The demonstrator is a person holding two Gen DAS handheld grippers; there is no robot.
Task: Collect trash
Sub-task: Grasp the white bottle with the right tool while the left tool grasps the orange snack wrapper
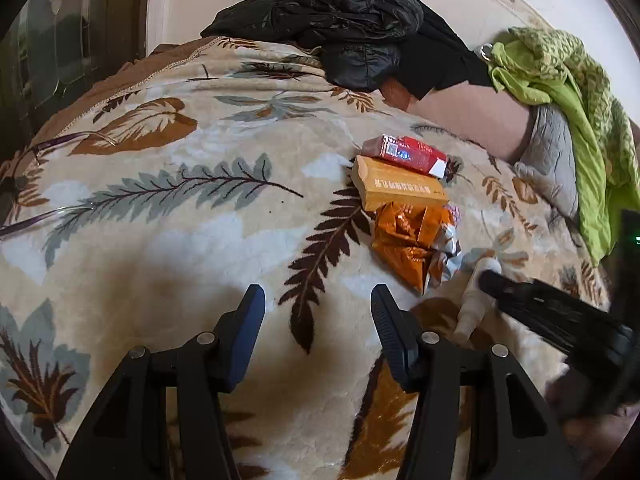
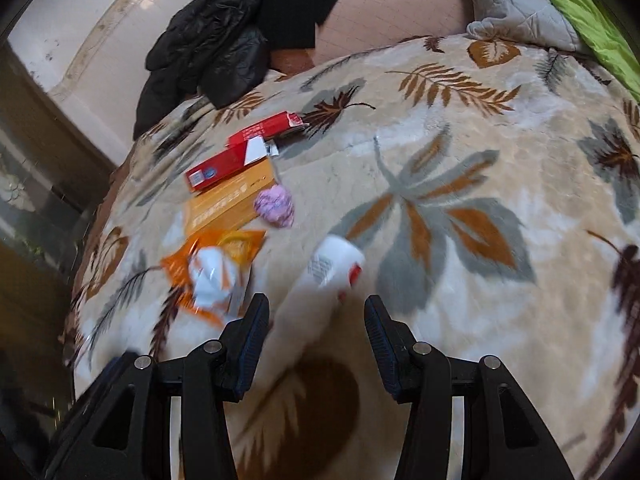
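Tool tips of the right tool (image 2: 316,320), spread, straddle the white bottle (image 2: 328,276) at lower centre on the bed blanket (image 2: 460,152), so closing on it seems next, with orange wrapper (image 2: 216,260), boxes and the equally spread left tool (image 1: 318,312) beyond.

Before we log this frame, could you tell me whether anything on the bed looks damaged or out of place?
Yes. A cluster of litter lies on the leaf-print blanket: a red carton torn open at one end, a crumpled orange wrapper, and a white bottle tipped on its side.
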